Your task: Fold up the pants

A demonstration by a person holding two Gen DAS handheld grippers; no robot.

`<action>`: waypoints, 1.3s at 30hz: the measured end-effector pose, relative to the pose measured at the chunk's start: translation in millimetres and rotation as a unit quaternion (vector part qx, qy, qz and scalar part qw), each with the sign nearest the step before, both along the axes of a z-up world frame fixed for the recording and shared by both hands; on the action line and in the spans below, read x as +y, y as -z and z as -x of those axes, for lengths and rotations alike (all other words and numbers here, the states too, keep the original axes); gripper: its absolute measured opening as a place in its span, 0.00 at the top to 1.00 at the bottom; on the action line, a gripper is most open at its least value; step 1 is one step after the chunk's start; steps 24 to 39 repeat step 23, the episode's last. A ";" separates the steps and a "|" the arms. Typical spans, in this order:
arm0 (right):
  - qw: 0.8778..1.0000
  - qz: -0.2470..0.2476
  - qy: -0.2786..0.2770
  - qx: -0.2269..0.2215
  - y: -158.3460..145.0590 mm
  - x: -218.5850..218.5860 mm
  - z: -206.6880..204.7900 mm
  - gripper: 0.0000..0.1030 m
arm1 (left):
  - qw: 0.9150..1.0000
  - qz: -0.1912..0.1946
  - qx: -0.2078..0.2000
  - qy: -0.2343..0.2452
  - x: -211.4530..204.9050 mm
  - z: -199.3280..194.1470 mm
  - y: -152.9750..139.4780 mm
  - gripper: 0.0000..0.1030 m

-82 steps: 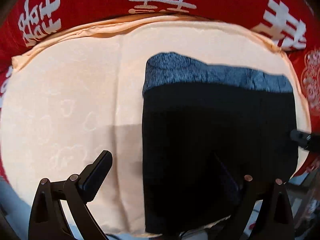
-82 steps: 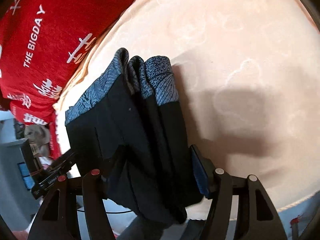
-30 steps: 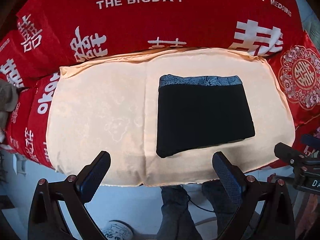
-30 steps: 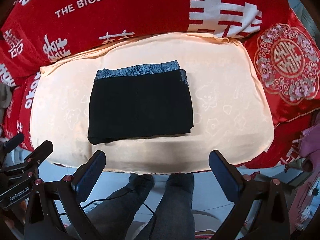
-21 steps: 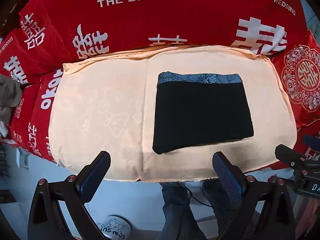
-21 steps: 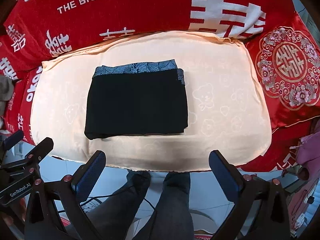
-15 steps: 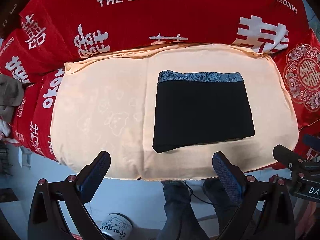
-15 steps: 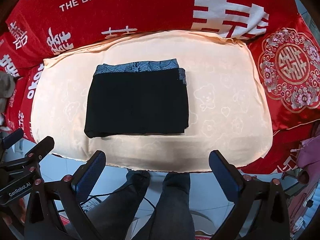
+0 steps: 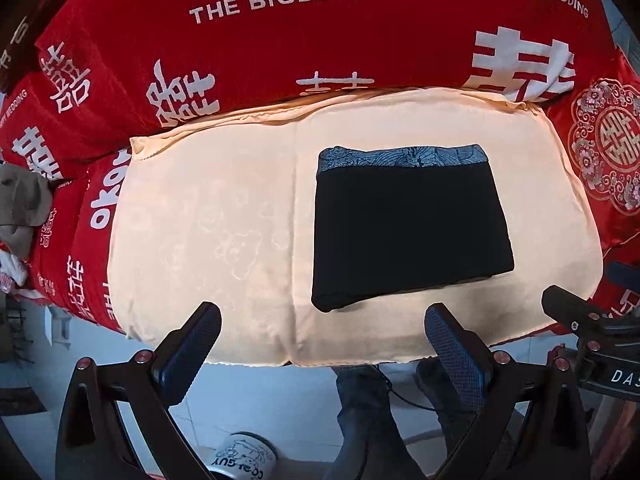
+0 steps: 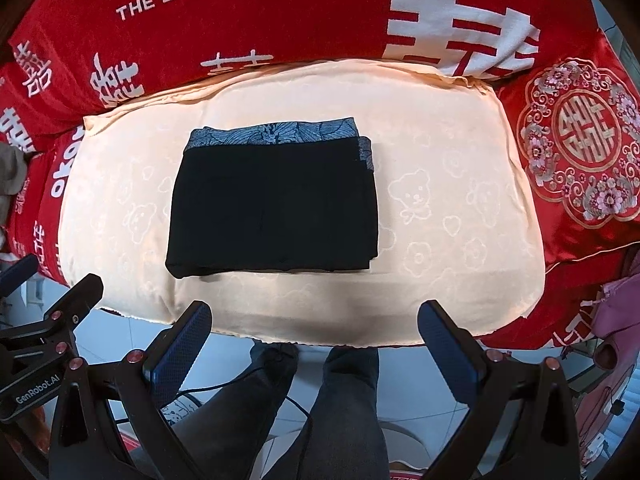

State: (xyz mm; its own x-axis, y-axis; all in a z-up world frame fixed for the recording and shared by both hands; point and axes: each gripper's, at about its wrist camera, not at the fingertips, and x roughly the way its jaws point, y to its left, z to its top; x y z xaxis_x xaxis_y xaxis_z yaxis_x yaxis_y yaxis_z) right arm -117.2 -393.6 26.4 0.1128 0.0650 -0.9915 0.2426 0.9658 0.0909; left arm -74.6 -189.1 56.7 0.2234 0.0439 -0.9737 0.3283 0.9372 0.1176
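Folded black pants [image 9: 410, 232] lie flat in a compact rectangle on a peach cushion [image 9: 208, 232], their grey-blue patterned waistband [image 9: 402, 159] along the far edge. In the right wrist view the pants [image 10: 274, 208] sit left of the middle of the cushion [image 10: 452, 216], with layered fold edges and a sliver of waistband [image 10: 276, 134] showing at their right side.

The left hand-held gripper [image 9: 320, 326] hangs back from the cushion's near edge, its fingers spread wide apart and holding nothing. The right hand-held gripper [image 10: 314, 322] is likewise drawn back with its fingers spread wide, clear of the fabric. Each gripper's body shows at the edge of the other's view, well apart from the pants.

Behind the cushion, a red cover [image 9: 280, 40] printed in white with "THE BIGDAY" and double-happiness characters drapes the backrest, and a red pillow [image 10: 576, 152] with a gold and floral medallion sits just beside the cushion's right end. Below the cushion's near edge, the person's legs [image 10: 320, 412] in dark trousers stand on a pale tiled floor [image 9: 248, 400], near a mug [image 9: 244, 458] with printed lettering.
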 end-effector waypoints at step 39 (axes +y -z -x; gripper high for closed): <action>1.000 0.005 -0.003 0.000 0.9 1.4 -1.5 0.00 | 1.000 0.019 -0.012 -0.004 -1.9 0.2 -6.7 0.01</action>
